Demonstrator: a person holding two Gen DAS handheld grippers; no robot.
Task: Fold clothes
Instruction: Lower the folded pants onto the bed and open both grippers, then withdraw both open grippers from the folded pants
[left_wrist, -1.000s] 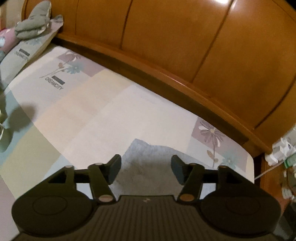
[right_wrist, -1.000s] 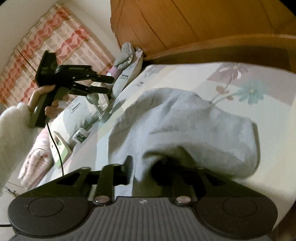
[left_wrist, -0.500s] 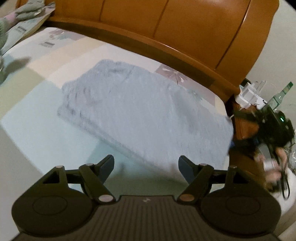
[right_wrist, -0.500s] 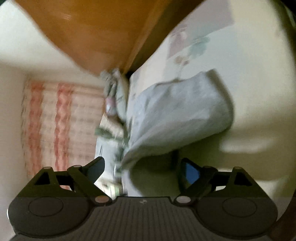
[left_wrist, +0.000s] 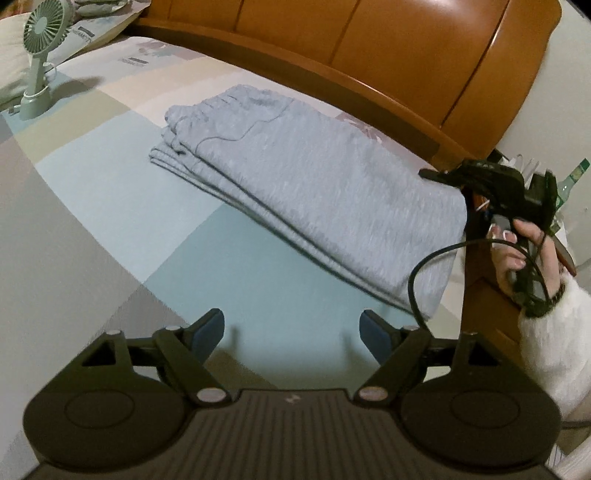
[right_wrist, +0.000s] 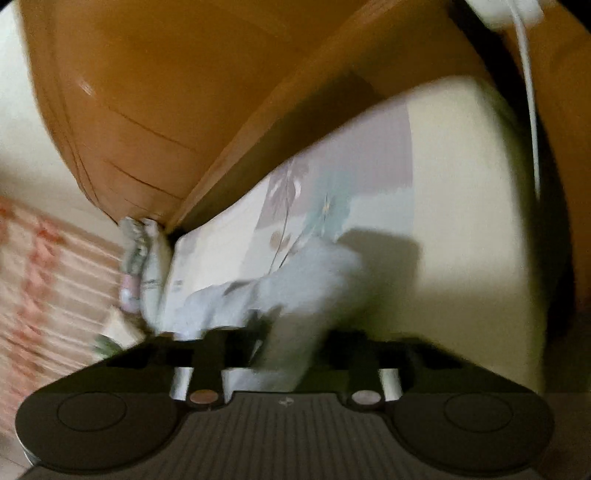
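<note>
Grey trousers (left_wrist: 306, 184) lie folded in a long flat strip on the patchwork bedsheet (left_wrist: 92, 229), waistband toward the far left. My left gripper (left_wrist: 291, 328) hovers open over bare sheet, short of the trousers' near edge, with nothing between its fingers. A hand (left_wrist: 524, 258) holds my right gripper (left_wrist: 443, 176) at the trousers' right end. The right wrist view is blurred. There the grey cloth (right_wrist: 317, 280) rises between the fingers, and my right gripper (right_wrist: 291, 332) looks shut on it.
The wooden headboard (left_wrist: 332, 55) runs along the far side of the bed. A small green fan (left_wrist: 37, 55) stands on the sheet at the far left, near pillows (left_wrist: 99, 29). A bottle (left_wrist: 572, 177) and a white cable (right_wrist: 528, 92) are beside the bed's right edge.
My left gripper drew back and up, so the whole folded garment now shows. My right gripper let go half a second ago and has since shut again at the garment's right end.
</note>
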